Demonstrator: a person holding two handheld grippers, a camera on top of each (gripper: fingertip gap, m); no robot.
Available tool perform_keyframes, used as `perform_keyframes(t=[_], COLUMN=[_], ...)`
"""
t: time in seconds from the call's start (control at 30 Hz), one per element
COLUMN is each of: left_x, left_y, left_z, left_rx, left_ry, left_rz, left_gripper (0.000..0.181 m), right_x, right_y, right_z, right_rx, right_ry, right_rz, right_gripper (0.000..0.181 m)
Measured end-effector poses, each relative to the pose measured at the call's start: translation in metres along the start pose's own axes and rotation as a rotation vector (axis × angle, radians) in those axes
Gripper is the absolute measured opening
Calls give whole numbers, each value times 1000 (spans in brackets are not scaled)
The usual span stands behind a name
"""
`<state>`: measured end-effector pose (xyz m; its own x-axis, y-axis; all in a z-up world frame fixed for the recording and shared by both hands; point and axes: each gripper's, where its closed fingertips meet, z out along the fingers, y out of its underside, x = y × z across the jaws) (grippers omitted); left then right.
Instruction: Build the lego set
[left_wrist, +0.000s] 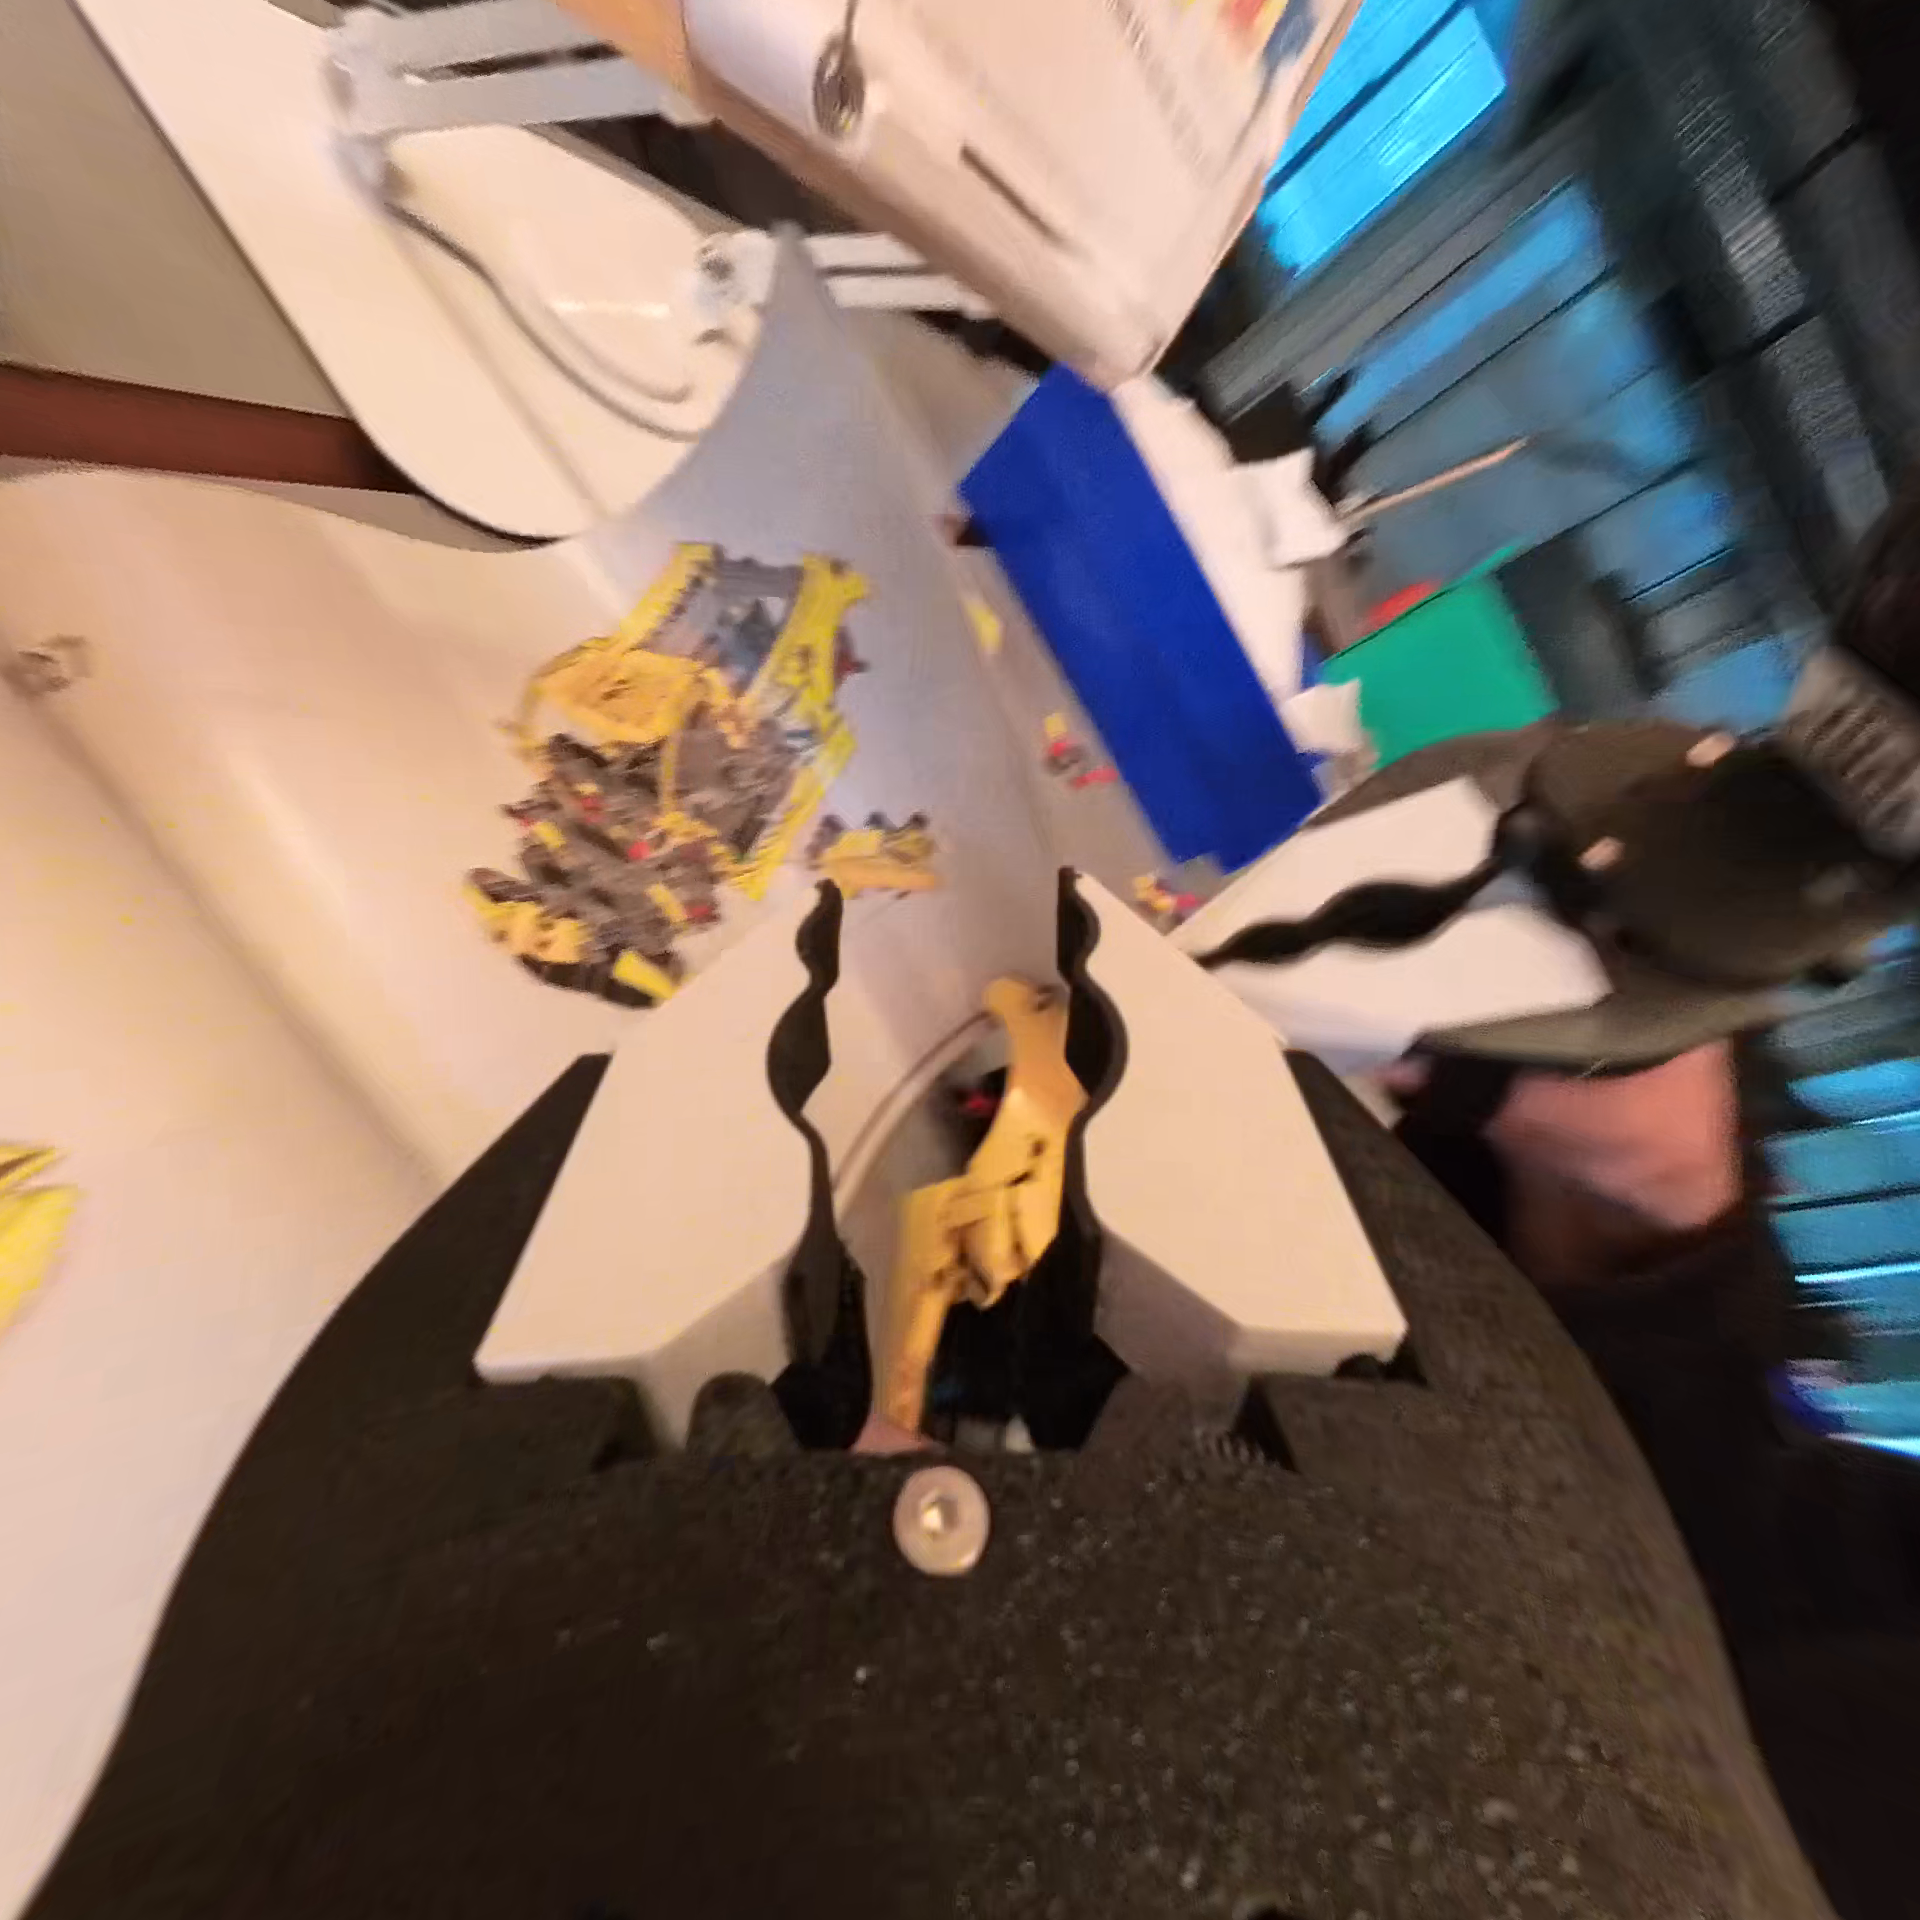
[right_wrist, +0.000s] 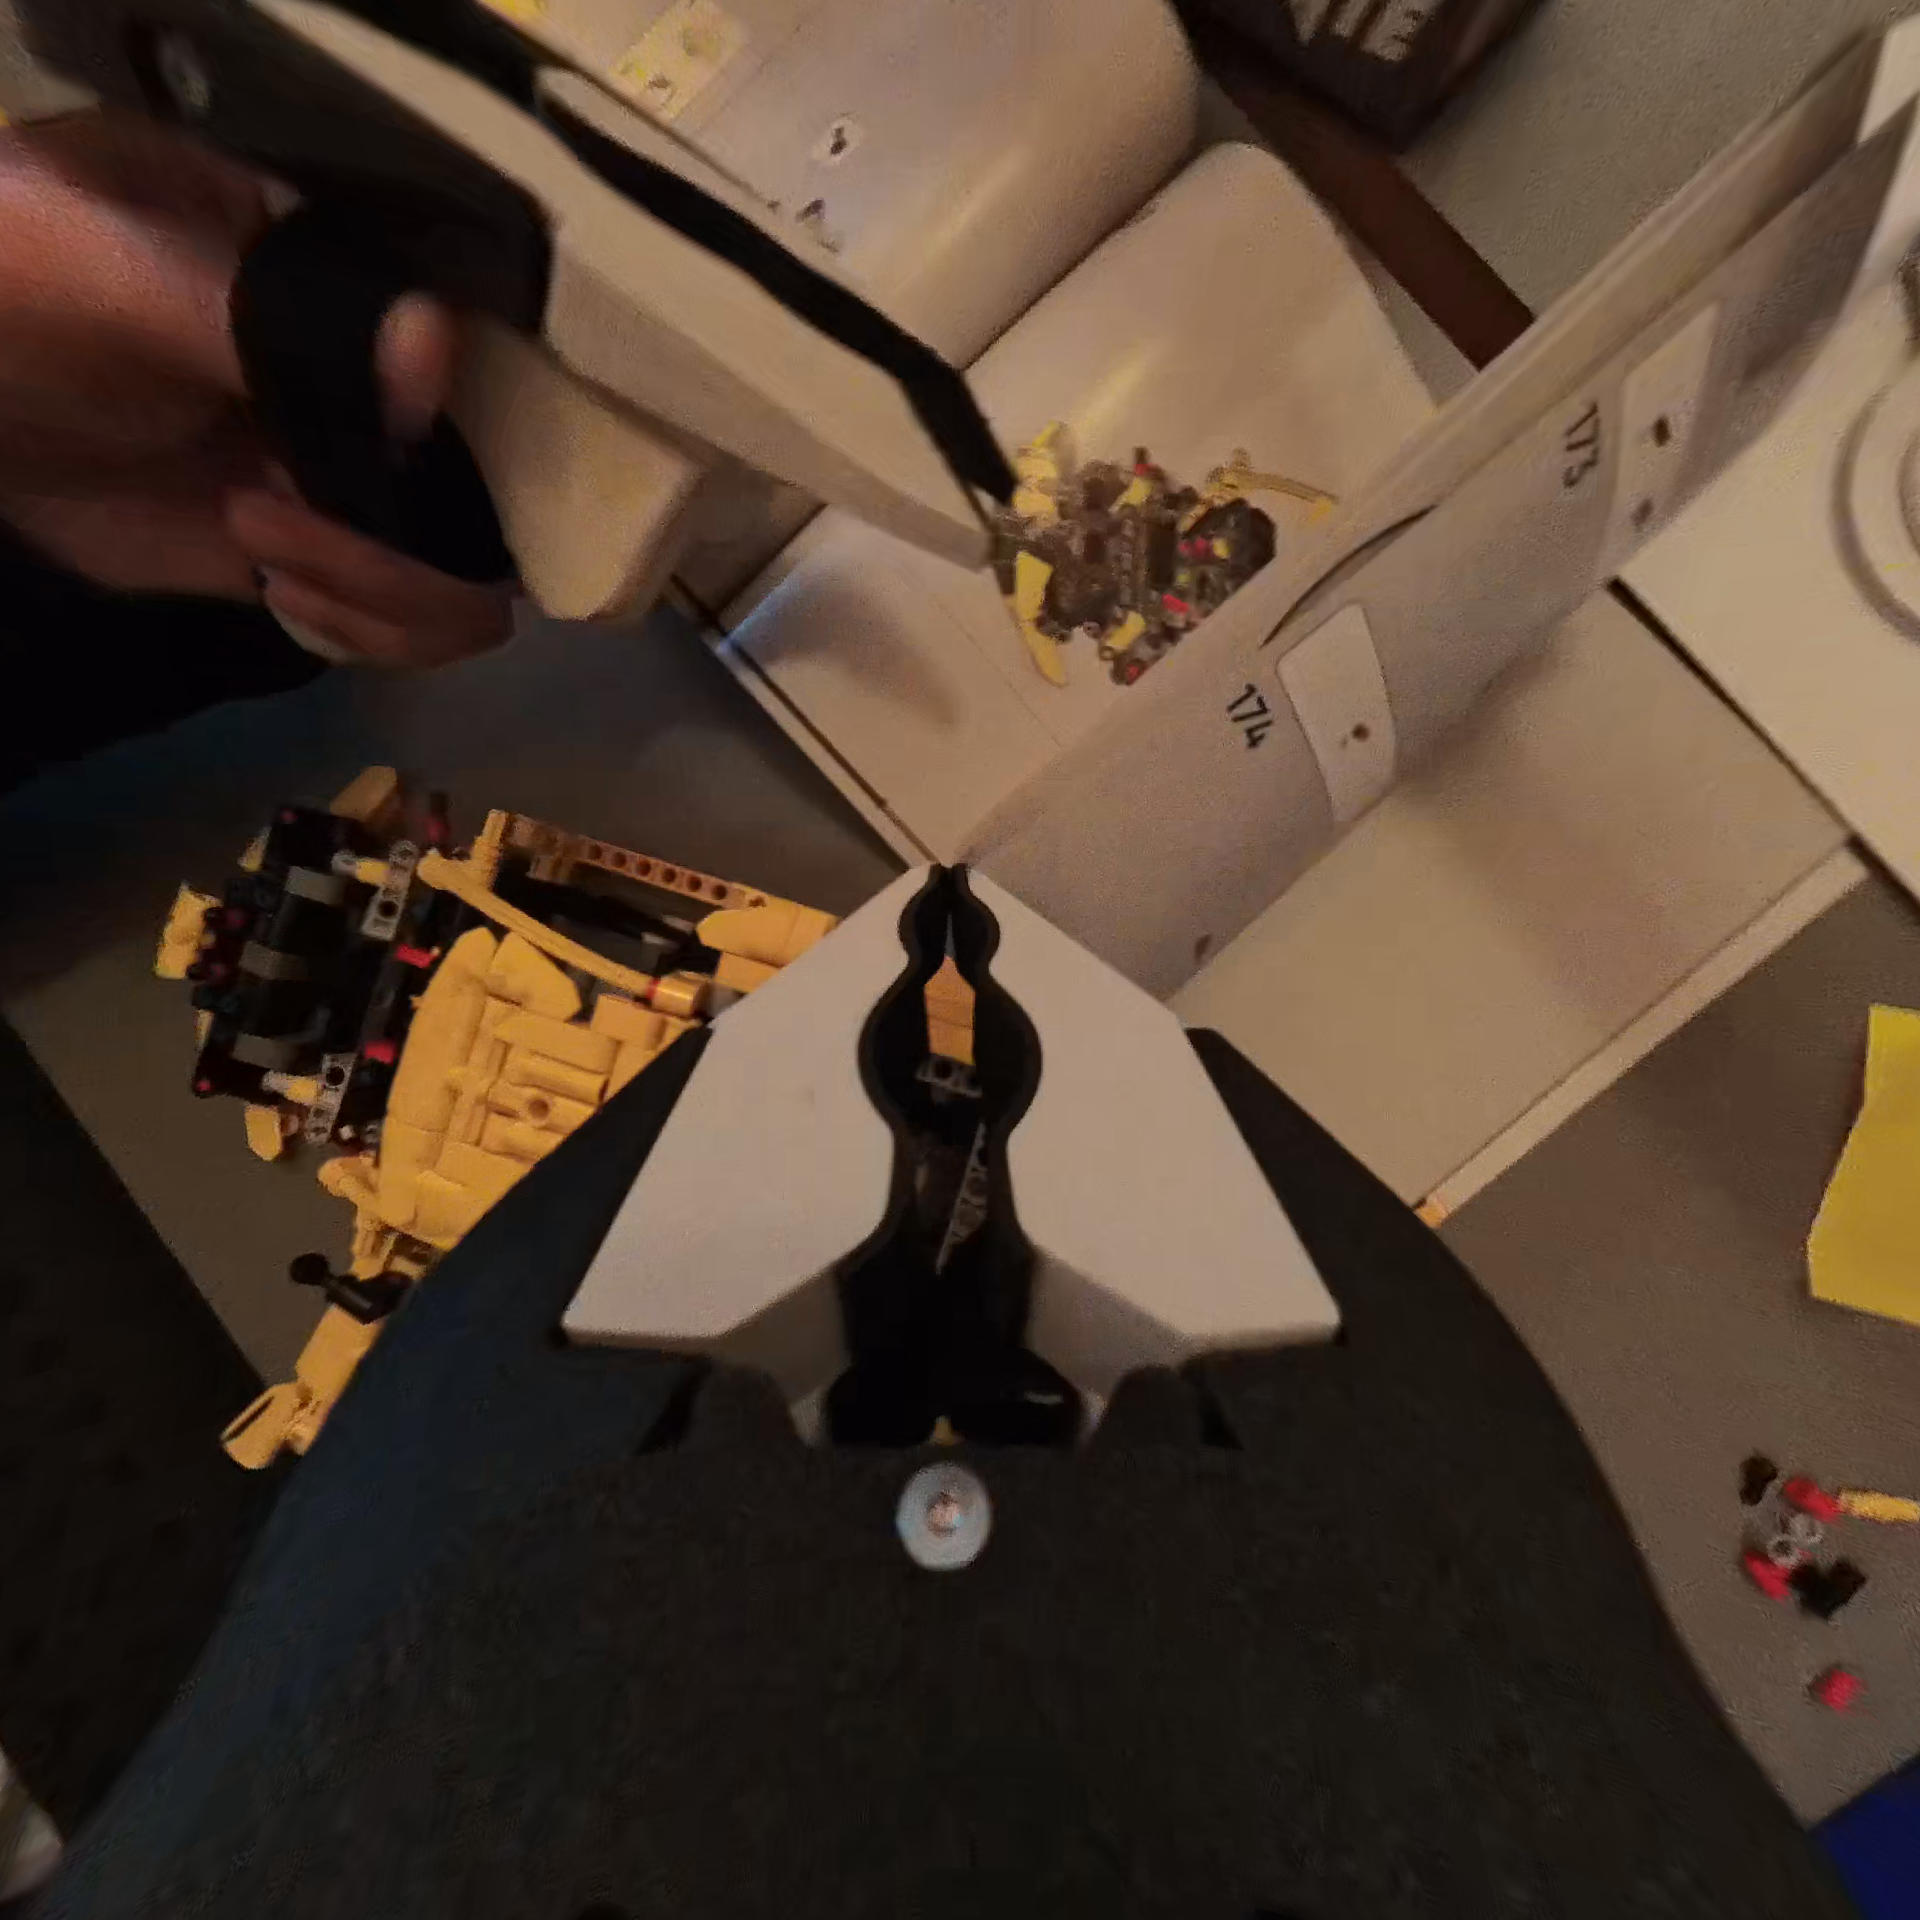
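My left gripper (left_wrist: 945, 894) points out over the open manual (left_wrist: 312, 831), its white fingers (left_wrist: 707, 1143) spread apart with a clear gap between the tips. A yellow part (left_wrist: 997, 1174) shows in that gap, close along the inner edge of the right-hand finger; the picture is too blurred for me to tell whether it touches the finger or lies below it. Beyond the tips, the manual's page shows a printed yellow and black model picture (left_wrist: 675, 769). A blue box (left_wrist: 1122, 623) stands past the page, with a few small loose pieces (left_wrist: 1070, 753) beside it.

My right gripper (right_wrist: 951, 873) points down at the near edge of the same manual (right_wrist: 1455, 935). Its fingers (right_wrist: 790, 1132) are pressed together at the tips with nothing between them there. Farther back, in the round hollows between the pads, I see bits of yellow and black, but I cannot tell if they are held or lie underneath.

The lego model (right_wrist: 416, 1039), yellow with a black and grey core, lies on the grey table (right_wrist: 644, 748) to the left of my right gripper, partly hidden under its body. My left hand (right_wrist: 135, 395) is wrapped round the handle, upper left, tilting its gripper down toward the page. A yellow note (right_wrist: 1870, 1164) and small red and black pieces (right_wrist: 1797, 1538) lie to the right.
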<state>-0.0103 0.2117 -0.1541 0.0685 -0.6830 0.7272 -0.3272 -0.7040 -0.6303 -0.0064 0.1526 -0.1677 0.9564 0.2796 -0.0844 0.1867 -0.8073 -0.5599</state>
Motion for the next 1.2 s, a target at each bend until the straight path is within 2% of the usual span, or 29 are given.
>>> perform_keyframes(t=[0.1,0.23,0.3,0.37,0.43,0.5,0.57,0.6,0.63,0.7,0.77,0.8,0.83,0.87,1.03,1.13,1.17,1.2], left_x=[6,-7,-6,-3,-4,-5,-8,-10,-11,-10,-10,-10,-10,-10,-9,-12,-13,-12], left_y=[-1,11,16,21,24,24,22,22,22,21,21,21,21,21,18,10,9,9], left_z=[1,9,15,21,24,24,20,19,18,17,17,17,17,16,13,10,9,9], left_rx=[2,-57,-79,-97,-113,-116,-114,-117,-118,-117,-118,-118,-118,-116,-95,-62,-56,-57], left_ry=[119,95,107,116,101,98,98,96,95,106,111,110,111,112,104,106,110,120], left_rz=[-120,-155,-157,-147,-123,-118,-123,-123,-123,-126,-126,-126,-127,-128,-101,-120,-126,-130], left_gripper=[45,43,29,0,0,0,0,0,0,0,0,0,0,0,0,0,0,0], right_x=[-20,-28,-33,-34,-29,-11,0,0,2,9,3,-4,-5,-4,-21,-23,-25,-24], right_y=[-8,-12,-10,-8,-4,-4,16,33,50,79,89,91,93,93,124,128,128,125], right_z=[16,26,27,27,21,1,-15,-16,-14,-2,8,11,12,10,-7,-10,-11,-14], right_rx=[-72,-128,-125,-104,-64,47,97,73,34,-42,-71,-80,-92,-91,-157,-125,-120,-118], right_ry=[49,116,69,27,-8,-10,-123,-208,-231,-170,-170,-190,-171,-138,-44,-18,-30,-42], right_rz=[-190,-366,-370,-328,-271,-162,13,97,147,127,118,120,119,137,292,309,310,314], right_gripper=[0,0,0,0,4,30,55,58,55,47,39,30,20,18,18,18,20,30])
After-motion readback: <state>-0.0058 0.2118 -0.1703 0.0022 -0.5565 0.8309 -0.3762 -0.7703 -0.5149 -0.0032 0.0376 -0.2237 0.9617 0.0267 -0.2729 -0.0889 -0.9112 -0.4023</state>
